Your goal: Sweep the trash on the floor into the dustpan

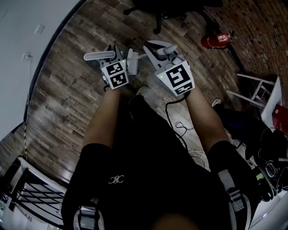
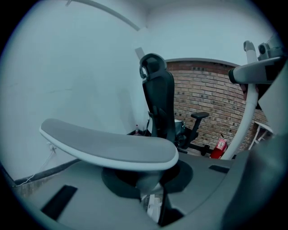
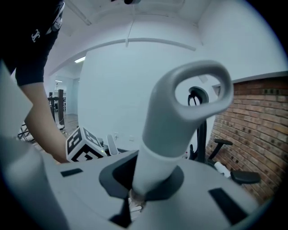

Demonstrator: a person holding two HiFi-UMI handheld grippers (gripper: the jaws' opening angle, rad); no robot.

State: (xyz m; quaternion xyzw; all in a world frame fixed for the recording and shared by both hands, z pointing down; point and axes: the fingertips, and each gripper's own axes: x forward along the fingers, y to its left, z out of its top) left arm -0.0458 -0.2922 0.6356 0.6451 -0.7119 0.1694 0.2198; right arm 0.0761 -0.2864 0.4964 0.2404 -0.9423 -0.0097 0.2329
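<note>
Black shirt (image 1: 135,170) and the person's forearms (image 1: 104,121) fill the lower half of the head view. Each hand holds a claw out over the brown wood-plank floor (image 1: 63,99). Centre-left, the left claw (image 1: 114,53) is clamped on a flat, paddle-shaped grey handle (image 1: 99,56), whose stem runs down between the jaws. Just right of it, the right claw (image 1: 163,53) is closed round a white pole (image 3: 155,173) topped by a grey looped handle (image 1: 164,48). What hangs beneath either handle is hidden by the claws and the person's body. At upper right a red fire extinguisher (image 1: 215,40) sits by the brick wall (image 1: 261,31) — a black office chair (image 1: 162,9) stands at top centre.
</note>
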